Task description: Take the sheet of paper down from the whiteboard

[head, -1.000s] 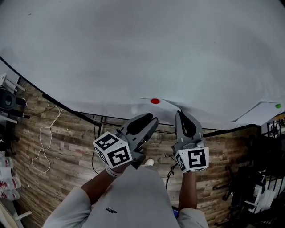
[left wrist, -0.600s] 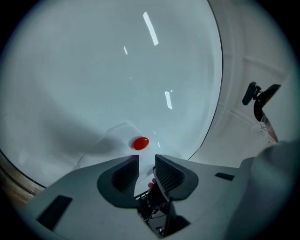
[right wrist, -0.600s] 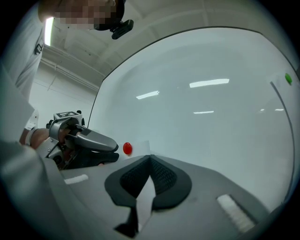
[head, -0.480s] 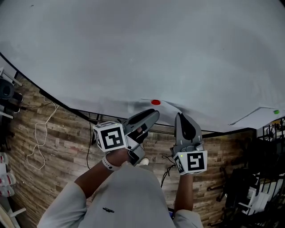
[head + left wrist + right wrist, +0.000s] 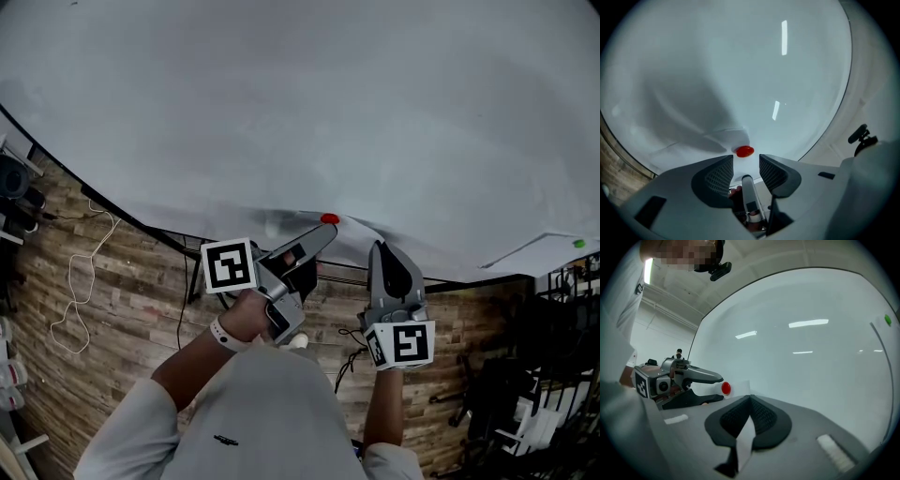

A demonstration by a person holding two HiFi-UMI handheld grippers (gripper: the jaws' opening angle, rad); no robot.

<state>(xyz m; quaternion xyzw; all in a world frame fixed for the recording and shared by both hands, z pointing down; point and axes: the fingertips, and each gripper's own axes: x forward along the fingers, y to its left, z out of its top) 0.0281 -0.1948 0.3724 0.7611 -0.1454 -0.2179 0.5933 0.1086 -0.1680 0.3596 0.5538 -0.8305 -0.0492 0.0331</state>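
A white sheet of paper (image 5: 361, 229) lies on the whiteboard (image 5: 309, 103), pinned by a red magnet (image 5: 329, 219). My right gripper (image 5: 380, 247) is shut on the sheet's edge; a strip of paper (image 5: 743, 437) shows between its pads in the right gripper view. My left gripper (image 5: 322, 236) points at the magnet. Its jaws have just been opening and stand open, with nothing pressed between them. In the left gripper view the magnet (image 5: 744, 151) sits just beyond the gap of the left gripper (image 5: 746, 158). The right gripper view shows the left gripper (image 5: 721, 387) with its tips either side of the magnet (image 5: 725, 388).
A second sheet (image 5: 539, 251) hangs at the board's right under a green magnet (image 5: 578, 244). Below the board are the board's stand bar (image 5: 337, 272), a wooden floor (image 5: 122, 281) with a loose white cable (image 5: 80, 291), and dark equipment (image 5: 553, 375) at the right.
My left gripper has rolled, moved up to the red magnet and opened its jaws. The right gripper has stayed shut on the paper in the same place.
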